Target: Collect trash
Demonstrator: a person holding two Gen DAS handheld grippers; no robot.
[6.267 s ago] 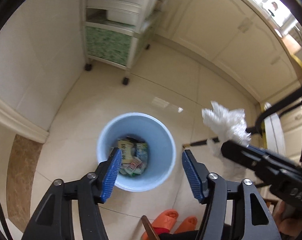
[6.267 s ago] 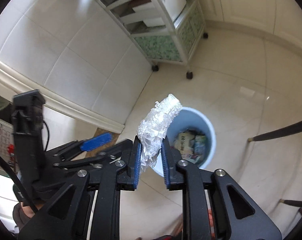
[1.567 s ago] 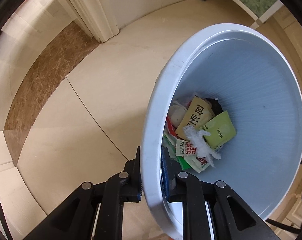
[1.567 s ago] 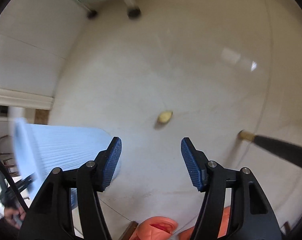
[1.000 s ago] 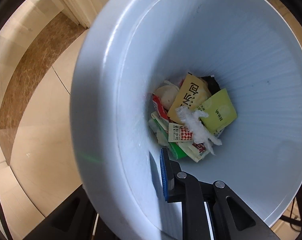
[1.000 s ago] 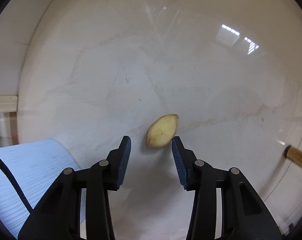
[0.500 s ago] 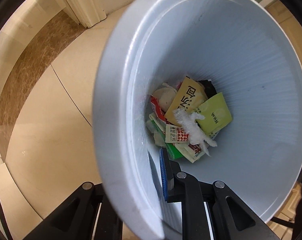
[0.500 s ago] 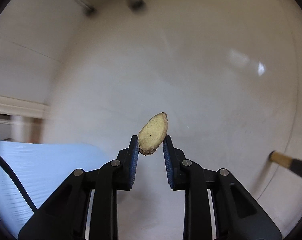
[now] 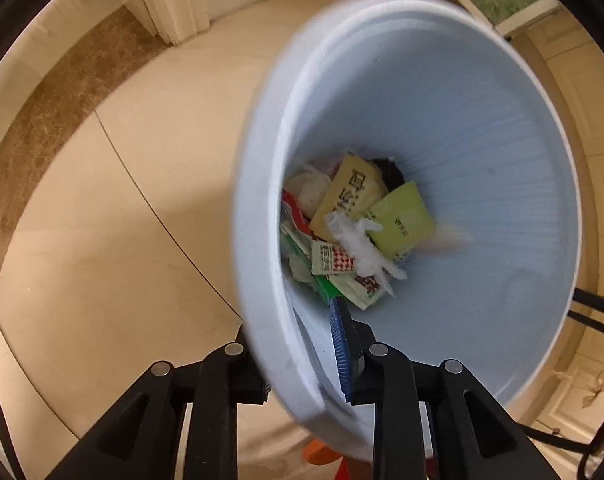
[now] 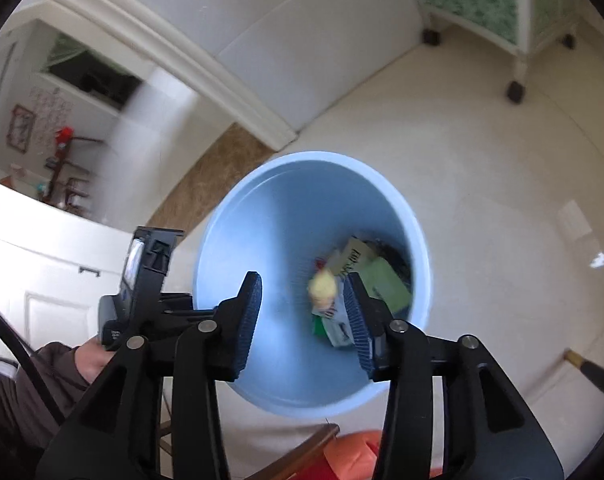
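My left gripper (image 9: 302,356) is shut on the rim of the light blue trash bin (image 9: 258,240) and holds it tilted above the floor. The bin holds several wrappers (image 9: 357,204) and a white tissue (image 9: 361,246). In the right wrist view my right gripper (image 10: 305,316) is open above the bin (image 10: 238,248). A yellowish ginger piece (image 10: 322,288) is loose and blurred between the fingers, falling into the bin. It also shows as a blur in the left wrist view (image 9: 445,238).
A wheeled cart (image 10: 517,8) stands at the back right by the white wall. A door frame (image 9: 170,4) and brown floor border lie to the left. Orange slippers (image 10: 353,460) are at the bottom. A dark chair leg (image 10: 593,372) crosses at the right.
My right gripper has swung over the bin and opened, letting go of the ginger piece, which now falls into the bin. My left gripper still holds the bin rim.
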